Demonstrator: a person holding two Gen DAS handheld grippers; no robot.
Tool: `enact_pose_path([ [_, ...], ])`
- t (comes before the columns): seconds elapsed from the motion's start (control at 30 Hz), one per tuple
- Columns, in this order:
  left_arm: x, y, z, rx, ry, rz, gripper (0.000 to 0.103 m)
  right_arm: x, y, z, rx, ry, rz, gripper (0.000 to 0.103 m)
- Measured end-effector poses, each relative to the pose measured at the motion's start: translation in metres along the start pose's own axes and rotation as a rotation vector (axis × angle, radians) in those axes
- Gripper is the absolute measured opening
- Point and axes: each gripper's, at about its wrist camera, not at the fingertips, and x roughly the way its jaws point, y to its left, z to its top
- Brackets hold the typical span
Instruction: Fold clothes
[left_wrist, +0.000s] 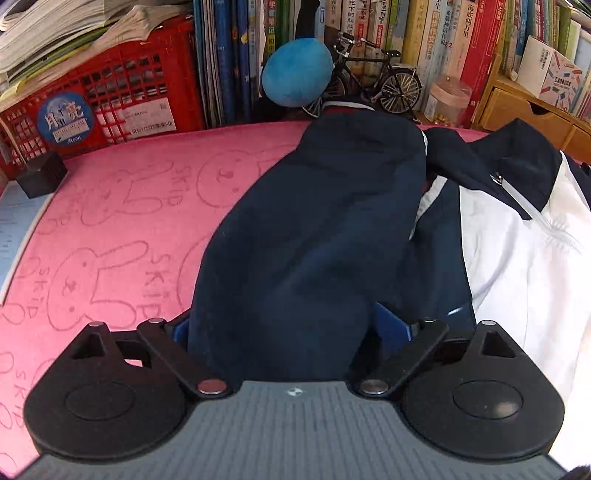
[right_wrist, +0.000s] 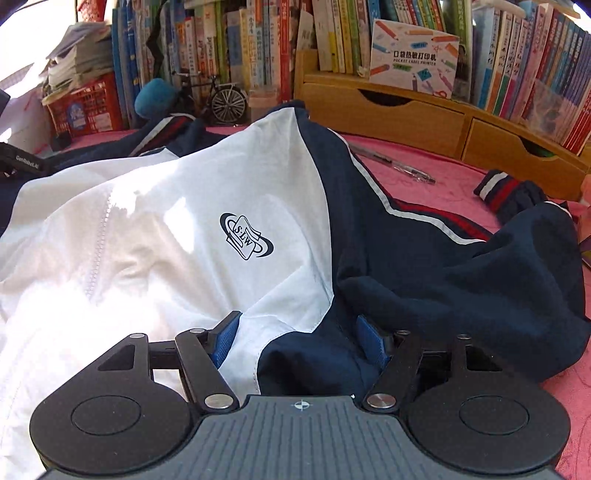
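The jacket (left_wrist: 517, 258) lies on the pink surface (left_wrist: 110, 221), its navy sleeve (left_wrist: 314, 221) running straight away from the left claw (left_wrist: 291, 328), whose jaws stand wide around it; the right claw (right_wrist: 299, 339), jaws apart, straddles the body's white-navy seam

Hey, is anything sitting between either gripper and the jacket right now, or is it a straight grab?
Nothing visible stands in the way. The left gripper already has the jacket's navy sleeve between its open jaws, and the right gripper straddles a fold where white and navy cloth meet.
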Motion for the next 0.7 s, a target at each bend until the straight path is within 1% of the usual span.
enact_pose_path([
  [0.1, -0.023, -0.003, -0.037, 0.033, -0.044, -0.005, 0.095, 0.000, -0.002, -0.004, 0.000, -0.022, 0.003, 0.070],
  [0.2, -0.049, 0.000, -0.066, 0.062, -0.049, -0.037, 0.096, 0.001, -0.003, -0.006, 0.000, -0.043, 0.005, 0.073],
  [0.27, -0.070, 0.003, -0.075, 0.099, -0.071, -0.052, 0.097, 0.002, -0.003, -0.008, 0.001, -0.056, 0.006, 0.075],
  [0.3, -0.080, 0.004, -0.073, 0.106, -0.088, -0.051, 0.099, 0.003, -0.003, -0.008, 0.002, -0.060, 0.005, 0.076],
  [0.33, -0.089, 0.008, -0.068, 0.100, -0.109, -0.050, 0.100, 0.003, -0.003, -0.009, 0.003, -0.065, 0.005, 0.077],
  [0.4, -0.100, 0.020, -0.050, 0.055, -0.161, -0.070, 0.103, 0.004, -0.003, -0.010, 0.005, -0.076, 0.004, 0.080],
  [0.43, -0.101, 0.027, -0.038, 0.025, -0.186, -0.089, 0.103, 0.005, -0.003, -0.010, 0.006, -0.081, 0.003, 0.081],
  [0.5, -0.088, 0.041, -0.008, -0.040, -0.205, -0.122, 0.103, 0.007, -0.002, -0.011, 0.009, -0.090, 0.001, 0.083],
  [0.57, -0.063, 0.052, 0.021, -0.107, -0.191, -0.124, 0.103, 0.008, -0.001, -0.011, 0.010, -0.098, -0.001, 0.085],
  [0.6, -0.047, 0.054, 0.035, -0.135, -0.173, -0.118, 0.101, 0.008, -0.001, -0.012, 0.011, -0.102, -0.002, 0.086],
  [0.63, -0.030, 0.053, 0.046, -0.152, -0.151, -0.116, 0.100, 0.008, 0.000, -0.012, 0.011, -0.106, -0.003, 0.086],
  [0.7, 0.005, 0.047, 0.062, -0.157, -0.093, -0.114, 0.094, 0.008, 0.000, -0.013, 0.012, -0.114, -0.002, 0.086],
])
